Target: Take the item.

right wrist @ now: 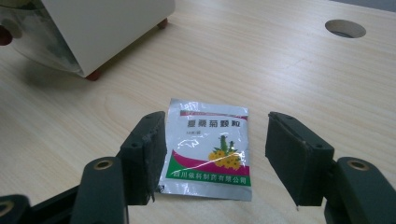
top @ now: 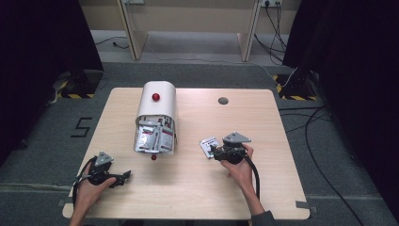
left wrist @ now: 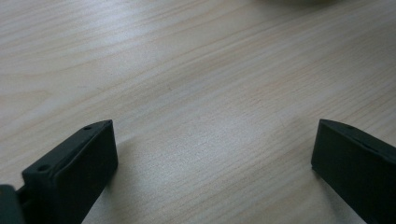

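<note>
The wooden desk (top: 188, 188) is mostly bare. A small packet (right wrist: 210, 149) lies flat between the right tongs (right wrist: 215, 156), which are apart, ready to pinch it. The left tongs (left wrist: 212, 154) wait wide apart over bare wood.

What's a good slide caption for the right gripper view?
Open right gripper poised over a foil sachet lying flat on the wooden table.

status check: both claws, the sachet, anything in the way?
Left claw open over bare table. Right claw open, straddling sachet lying flat, not gripped. White container off to the side; nothing in the way.
</note>
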The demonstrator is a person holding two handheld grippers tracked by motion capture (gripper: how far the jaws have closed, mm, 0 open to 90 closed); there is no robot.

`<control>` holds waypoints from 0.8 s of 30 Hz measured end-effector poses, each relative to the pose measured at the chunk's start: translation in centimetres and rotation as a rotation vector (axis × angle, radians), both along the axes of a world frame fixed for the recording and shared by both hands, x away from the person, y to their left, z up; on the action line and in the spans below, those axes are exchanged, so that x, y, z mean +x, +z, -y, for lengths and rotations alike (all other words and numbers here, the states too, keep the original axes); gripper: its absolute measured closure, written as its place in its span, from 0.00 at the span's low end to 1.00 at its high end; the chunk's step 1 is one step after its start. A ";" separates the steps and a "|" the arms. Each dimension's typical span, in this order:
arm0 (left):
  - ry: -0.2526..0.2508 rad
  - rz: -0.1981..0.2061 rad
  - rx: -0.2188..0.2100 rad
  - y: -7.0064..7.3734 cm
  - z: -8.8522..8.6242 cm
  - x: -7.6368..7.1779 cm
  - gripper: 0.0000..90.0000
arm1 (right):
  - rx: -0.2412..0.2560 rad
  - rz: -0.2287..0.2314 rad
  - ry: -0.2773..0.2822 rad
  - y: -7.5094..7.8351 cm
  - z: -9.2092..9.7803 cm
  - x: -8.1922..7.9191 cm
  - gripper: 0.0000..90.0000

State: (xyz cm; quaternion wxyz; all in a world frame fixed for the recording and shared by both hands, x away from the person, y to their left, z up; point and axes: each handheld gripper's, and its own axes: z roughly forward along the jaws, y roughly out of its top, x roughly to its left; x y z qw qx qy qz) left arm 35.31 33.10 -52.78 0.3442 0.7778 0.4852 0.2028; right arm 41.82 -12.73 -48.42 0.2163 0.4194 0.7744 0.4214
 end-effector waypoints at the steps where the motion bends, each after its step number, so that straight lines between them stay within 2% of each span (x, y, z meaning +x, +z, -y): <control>1: 0.000 0.000 0.000 0.0 0.0 0.0 0.00 | 0.005 0.001 0.004 0.1 0.1 -0.3 0.42; 15: 0.001 0.000 0.001 0.0 0.0 0.0 0.00 | 0.032 -0.004 -0.007 0.7 1.8 -2.1 0.39; 24: 0.001 0.000 0.001 0.0 0.0 0.0 0.00 | 0.039 -0.007 -0.012 0.7 2.4 -2.7 0.38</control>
